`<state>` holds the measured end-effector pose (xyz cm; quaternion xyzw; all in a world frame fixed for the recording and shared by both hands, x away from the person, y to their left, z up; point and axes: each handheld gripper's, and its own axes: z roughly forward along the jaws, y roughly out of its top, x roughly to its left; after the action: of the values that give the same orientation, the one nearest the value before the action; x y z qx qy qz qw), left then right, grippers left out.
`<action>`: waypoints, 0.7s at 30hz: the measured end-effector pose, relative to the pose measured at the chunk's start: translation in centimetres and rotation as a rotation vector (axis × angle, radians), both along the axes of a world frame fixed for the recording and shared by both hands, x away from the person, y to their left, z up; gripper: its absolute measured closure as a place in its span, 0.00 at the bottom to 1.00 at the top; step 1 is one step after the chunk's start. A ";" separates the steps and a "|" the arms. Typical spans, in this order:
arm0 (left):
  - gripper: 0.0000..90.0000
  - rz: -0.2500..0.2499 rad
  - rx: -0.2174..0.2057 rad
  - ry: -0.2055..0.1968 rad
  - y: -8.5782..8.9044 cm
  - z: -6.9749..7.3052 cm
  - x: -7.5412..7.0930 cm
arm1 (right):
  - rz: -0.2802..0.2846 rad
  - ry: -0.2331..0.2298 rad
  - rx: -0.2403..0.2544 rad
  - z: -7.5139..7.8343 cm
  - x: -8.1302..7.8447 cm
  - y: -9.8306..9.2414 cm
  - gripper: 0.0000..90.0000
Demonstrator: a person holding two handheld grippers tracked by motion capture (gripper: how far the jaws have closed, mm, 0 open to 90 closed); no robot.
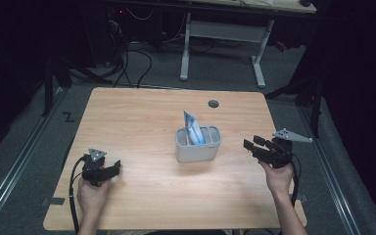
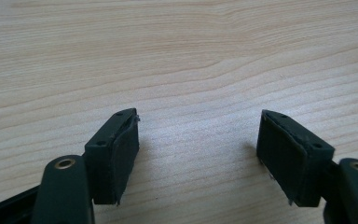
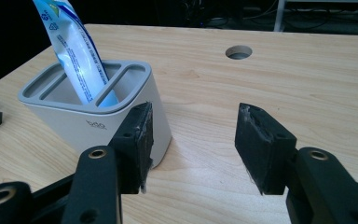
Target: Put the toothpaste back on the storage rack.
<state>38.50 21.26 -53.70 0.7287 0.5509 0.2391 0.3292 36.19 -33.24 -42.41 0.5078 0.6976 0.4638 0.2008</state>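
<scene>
A grey slotted holder (image 1: 198, 145) stands near the middle of the wooden table (image 1: 142, 112). A blue and white tube (image 1: 193, 127) leans in it, with its top sticking out. My right gripper (image 1: 252, 146) hovers to the right of the holder and points at it, open with nothing between its jaws. In the right gripper view the holder (image 3: 93, 119) and the tube (image 3: 74, 51) sit just beyond the left jaw of that gripper (image 3: 193, 144). My left gripper (image 1: 116, 168) rests low at the table's front left. It is open (image 2: 198, 149) over bare wood.
A round cable hole (image 1: 213, 104) sits in the table top behind the holder, also seen in the right gripper view (image 3: 238, 52). A white desk frame (image 1: 223, 46) and cables stand on the floor beyond the table. Bare wood surrounds the holder.
</scene>
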 end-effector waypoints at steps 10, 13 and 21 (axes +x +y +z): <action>0.33 0.000 0.001 0.000 0.0 0.0 0.0 | -0.008 0.016 0.009 -1.1 -0.4 -0.3 0.52; 0.33 0.000 0.000 0.000 0.0 0.0 0.0 | -0.015 0.024 0.012 -1.4 -0.6 -0.4 0.52; 0.33 0.000 0.001 0.000 0.0 0.0 0.0 | -0.020 0.032 0.011 -2.0 -1.1 -1.0 0.52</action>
<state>38.50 21.26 -53.70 0.7288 0.5509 0.2394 0.3287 35.13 -34.22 -44.44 0.5233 0.6931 0.4574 0.1913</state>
